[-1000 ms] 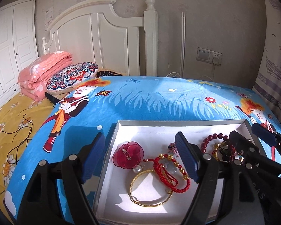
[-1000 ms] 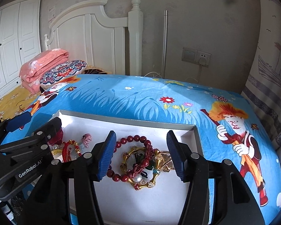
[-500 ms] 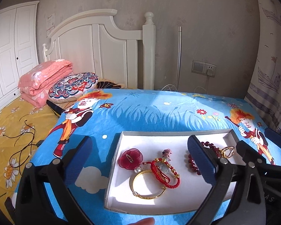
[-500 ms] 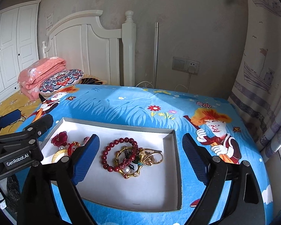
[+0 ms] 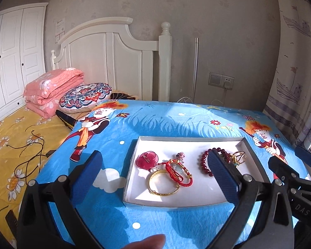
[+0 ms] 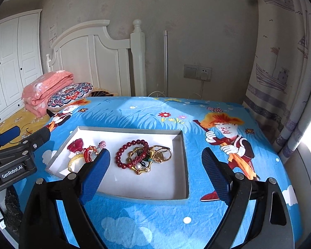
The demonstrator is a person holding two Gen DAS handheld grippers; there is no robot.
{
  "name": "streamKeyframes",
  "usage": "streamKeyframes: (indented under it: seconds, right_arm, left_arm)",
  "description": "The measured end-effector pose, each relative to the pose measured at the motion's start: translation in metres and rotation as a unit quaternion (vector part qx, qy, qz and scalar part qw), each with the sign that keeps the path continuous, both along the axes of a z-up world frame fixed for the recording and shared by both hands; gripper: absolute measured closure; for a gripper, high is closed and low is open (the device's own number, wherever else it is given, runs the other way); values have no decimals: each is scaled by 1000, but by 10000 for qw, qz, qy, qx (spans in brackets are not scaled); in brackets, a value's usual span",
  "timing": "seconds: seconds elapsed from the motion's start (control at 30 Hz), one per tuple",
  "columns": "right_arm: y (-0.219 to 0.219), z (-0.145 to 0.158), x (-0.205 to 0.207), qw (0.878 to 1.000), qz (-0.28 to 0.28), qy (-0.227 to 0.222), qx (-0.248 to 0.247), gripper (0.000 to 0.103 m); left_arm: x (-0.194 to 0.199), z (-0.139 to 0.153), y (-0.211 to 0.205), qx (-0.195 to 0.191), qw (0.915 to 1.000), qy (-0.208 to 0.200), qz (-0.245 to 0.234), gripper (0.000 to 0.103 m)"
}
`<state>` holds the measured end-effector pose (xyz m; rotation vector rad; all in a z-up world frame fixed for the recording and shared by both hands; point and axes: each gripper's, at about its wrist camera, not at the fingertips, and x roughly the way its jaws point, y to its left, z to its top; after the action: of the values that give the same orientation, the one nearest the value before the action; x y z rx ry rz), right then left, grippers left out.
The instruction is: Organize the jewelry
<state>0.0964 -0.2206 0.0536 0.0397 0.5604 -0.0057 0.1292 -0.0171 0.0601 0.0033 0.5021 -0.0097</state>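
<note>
A tray (image 5: 132, 157) lies on the bed (image 5: 155, 120). In it, a flower brooch (image 5: 147, 159) sits at the left, a bangle (image 5: 163, 183) nearer the front, and a bead bracelet (image 6: 130, 153) with rings (image 6: 161, 153) at the right. Pillows (image 5: 83, 95) lie behind, against the headboard (image 5: 105, 54).

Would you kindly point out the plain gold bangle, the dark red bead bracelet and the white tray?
Plain gold bangle (image 5: 163, 183): left wrist view, middle of the bangle.
Dark red bead bracelet (image 6: 119, 153): right wrist view, left beads.
White tray (image 6: 185, 164): right wrist view, right wall.

Both wrist views angled down, near, sharing white tray (image 5: 132, 161)
</note>
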Motion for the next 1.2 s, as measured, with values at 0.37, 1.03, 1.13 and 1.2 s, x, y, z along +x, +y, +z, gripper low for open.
streamKeyframes:
  seconds: [0.37, 1.03, 1.13, 1.2]
  right_arm:
    - [0, -15, 3, 9991, -139, 388, -38, 19]
    - [16, -19, -1, 9986, -15, 461, -242, 19]
    - [17, -19, -2, 9986, 4, 468, -257, 19]
    - [18, -20, -2, 9985, 7, 476, -263, 19]
  left_arm:
    - [-13, -5, -4, 160, 9998, 68, -34, 5]
    - [-8, -15, 4, 114, 9996, 234, 66, 5]
    - [-8, -16, 4, 118, 9996, 238, 69, 5]
    - [-8, -16, 4, 121, 9996, 238, 72, 5]
